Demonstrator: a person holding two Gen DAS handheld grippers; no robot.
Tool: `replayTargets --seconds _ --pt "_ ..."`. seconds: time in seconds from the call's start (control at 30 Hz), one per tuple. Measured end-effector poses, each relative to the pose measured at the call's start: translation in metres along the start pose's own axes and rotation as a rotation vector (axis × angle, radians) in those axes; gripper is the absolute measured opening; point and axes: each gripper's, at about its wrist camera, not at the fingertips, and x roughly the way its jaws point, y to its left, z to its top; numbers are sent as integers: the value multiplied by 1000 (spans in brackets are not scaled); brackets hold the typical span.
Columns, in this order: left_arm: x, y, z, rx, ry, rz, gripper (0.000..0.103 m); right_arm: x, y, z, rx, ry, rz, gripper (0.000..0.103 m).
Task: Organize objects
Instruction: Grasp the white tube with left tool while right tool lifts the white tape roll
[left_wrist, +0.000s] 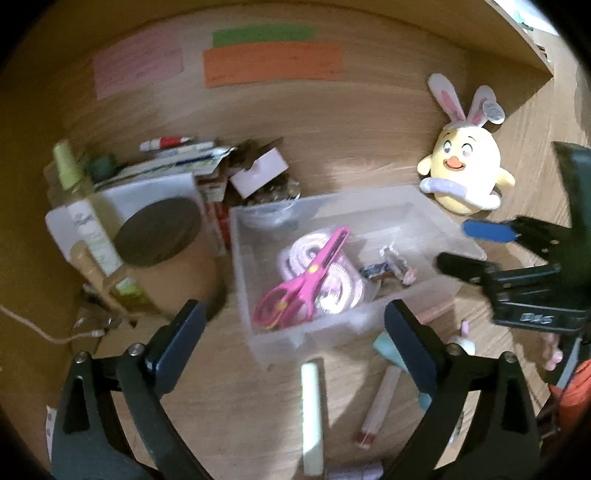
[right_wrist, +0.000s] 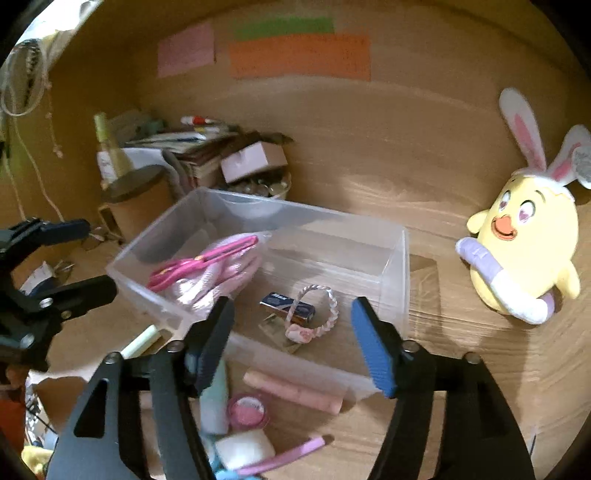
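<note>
Both tools, left tool (left_wrist: 295, 325) and right tool (right_wrist: 291, 325), spread empty above clear bin (right_wrist: 400, 266) (pink scissors (left_wrist: 303, 280) inside).

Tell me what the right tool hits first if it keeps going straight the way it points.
Probably the near wall of the clear bin: the open right tool points over it toward the pink bracelet and small box inside. Depth is unclear; if high enough, it reaches those first.

You see a yellow chick plush (right_wrist: 524, 240) with bunny ears against the wall, and pink (right_wrist: 185, 48), green (right_wrist: 283, 27) and orange paper notes (right_wrist: 300, 55) stuck above.
</note>
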Motion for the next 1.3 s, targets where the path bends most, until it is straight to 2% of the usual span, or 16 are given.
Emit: replayTargets --seconds 0.17,0.37,0.4,0.47,0.6,0.67,0.8,0.87,0.93,1.03,1.3 --pt "2 4 -21 -11 47 16 99 -23 7 -16 -18 -31 -5 69" --pt "13 5 -49 -29 118 11 97 -25 12 -47 -1 12 29 69" --pt "16 5 -54 -36 133 6 95 -23 12 -53 14 28 46 69" --pt "19 4 -60 -41 155 -9 78 -18 12 -63 34 55 70 68" --pt "23 2 -71 -51 180 -24 72 -6 12 -79 65 103 100 57" --pt "24 -1 -74 -46 183 -25 63 -1 10 -85 81 127 112 50" --pt "27 -4 -80 -30 195 -24 49 -1 10 -89 88 129 112 42" --pt "31 -5 -83 -32 211 -32 37 -1 10 -89 88 127 114 37" --pt "34 -5 -86 -30 213 -29 31 -3 12 -89 77 122 102 37" --pt "31 -6 -87 -21 201 -24 15 -6 15 -90 60 104 86 37" --pt "13 -1 -87 -30 160 -12 15 -26 6 -83 78 36 79 36"
